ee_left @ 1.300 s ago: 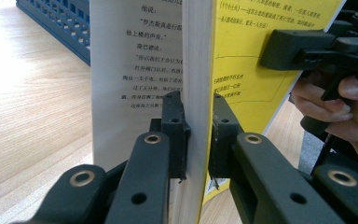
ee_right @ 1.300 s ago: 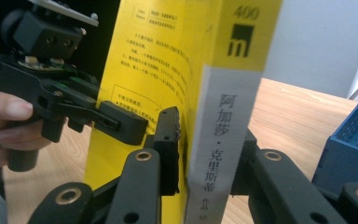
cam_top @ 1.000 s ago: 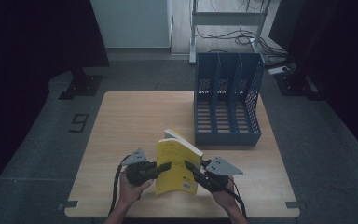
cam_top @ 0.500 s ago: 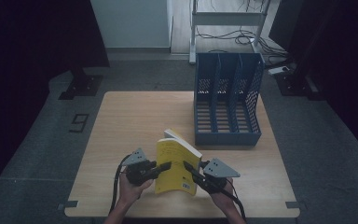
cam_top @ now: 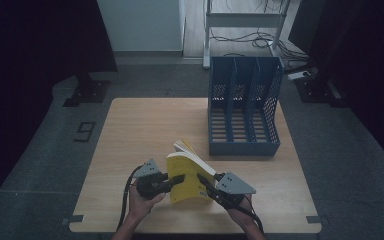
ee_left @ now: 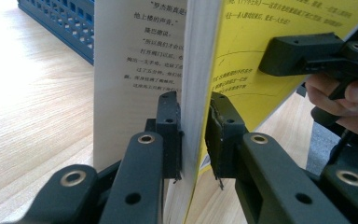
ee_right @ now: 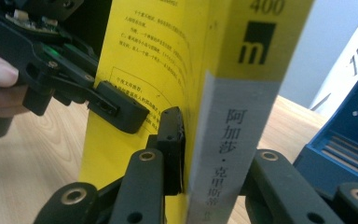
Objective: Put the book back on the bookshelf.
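Dark room w/ grey floor (cam_top: 40,150), black curtains either side, white wall panel at back. Metal rack legs (cam_top: 245,30) and loose cables behind table.

Light wood table (cam_top: 140,125) mid-frame in high view, mostly bare on its left half. Black bracket (cam_top: 85,131) on floor just off table's left edge.

Blue three-slot file holder (cam_top: 244,107) upright on far right part of table, perforated walls, slots open toward person. Nearest obstacle to book: just beyond it, apart, not touching. Corner of same holder seen top left in left gripper view and lower right in right gripper view.

Yellow paperback book (cam_top: 187,170) held upright near front edge of table, between both hands, covers splayed a bit, page block facing up and away. Grey band low on spine w/ printed characters.

Left gripper (cam_top: 172,181) at book's left side, fingers (ee_left: 170,135) straddling page block edge; left pad against pages, right pad w/ thin gap to yellow cover. Jaws just been opening, book between them. Not pressing both sides.

Right gripper (cam_top: 204,185) at book's right side, fingers (ee_right: 171,149) clamped on spine end; near pad flat on yellow cover, other side hidden behind spine.

Hands gripping both handles, cables trailing toward front edge.
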Tool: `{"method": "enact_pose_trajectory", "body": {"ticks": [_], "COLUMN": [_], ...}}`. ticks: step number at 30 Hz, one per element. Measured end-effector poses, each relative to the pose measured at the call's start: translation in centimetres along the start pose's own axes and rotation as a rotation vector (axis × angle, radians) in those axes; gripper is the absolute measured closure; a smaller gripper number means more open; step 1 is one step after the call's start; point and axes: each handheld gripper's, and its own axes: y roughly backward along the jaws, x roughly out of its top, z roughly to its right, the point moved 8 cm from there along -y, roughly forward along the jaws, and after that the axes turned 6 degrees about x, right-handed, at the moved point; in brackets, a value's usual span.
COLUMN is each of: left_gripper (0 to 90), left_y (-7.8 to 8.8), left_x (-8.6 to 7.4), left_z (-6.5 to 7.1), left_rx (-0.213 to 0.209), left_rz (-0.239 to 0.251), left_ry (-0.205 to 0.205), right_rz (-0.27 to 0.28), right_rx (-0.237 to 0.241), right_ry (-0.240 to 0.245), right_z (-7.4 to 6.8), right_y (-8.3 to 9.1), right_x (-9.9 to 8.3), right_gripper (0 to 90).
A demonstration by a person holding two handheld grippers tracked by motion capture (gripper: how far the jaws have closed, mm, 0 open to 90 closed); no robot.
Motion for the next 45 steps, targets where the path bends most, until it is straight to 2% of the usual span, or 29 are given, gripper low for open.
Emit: {"method": "enact_pose_trajectory", "body": {"ticks": [4, 11, 20, 26, 33, 37, 39, 45], "left_gripper": [76.4, 75.9, 75.3, 73.1, 64.5, 60.1, 53.1, 46.4], "left_y": [0.0, 0.1, 0.1, 0.0, -0.2, -0.3, -0.4, -0.5], "left_x": [0.0, -0.1, -0.1, -0.1, -0.2, -0.2, -0.2, -0.1], "left_z": [0.1, 0.1, 0.2, 0.0, -0.4, -0.5, -0.6, -0.8], "left_rx": [-0.005, -0.016, -0.022, -0.011, 0.011, 0.017, 0.021, 0.037], "left_rz": [0.0, -0.008, -0.008, -0.003, 0.006, 0.012, 0.017, 0.021], "left_ry": [-0.005, -0.002, 0.0, -0.004, -0.003, -0.003, 0.007, 0.012], "right_rz": [0.009, 0.006, -0.015, -0.03, -0.04, -0.037, -0.034, -0.03], "right_rx": [0.024, 0.053, 0.082, 0.069, 0.082, 0.087, 0.086, 0.087], "right_ry": [-0.025, -0.035, -0.055, -0.053, -0.037, -0.037, -0.03, -0.033], "right_z": [0.2, 0.1, 0.2, 0.3, -0.1, -0.2, -0.4, -0.6], "right_y": [0.0, -0.4, -1.5, -1.6, -1.5, -1.4, -1.4, -1.5], "right_x": [-0.1, -0.1, -0.7, -0.8, -0.6, -0.6, -0.5, -0.5], "right_gripper": [66.7, 62.5, 62.1, 67.6, 73.5, 74.2, 74.5, 74.7]}}
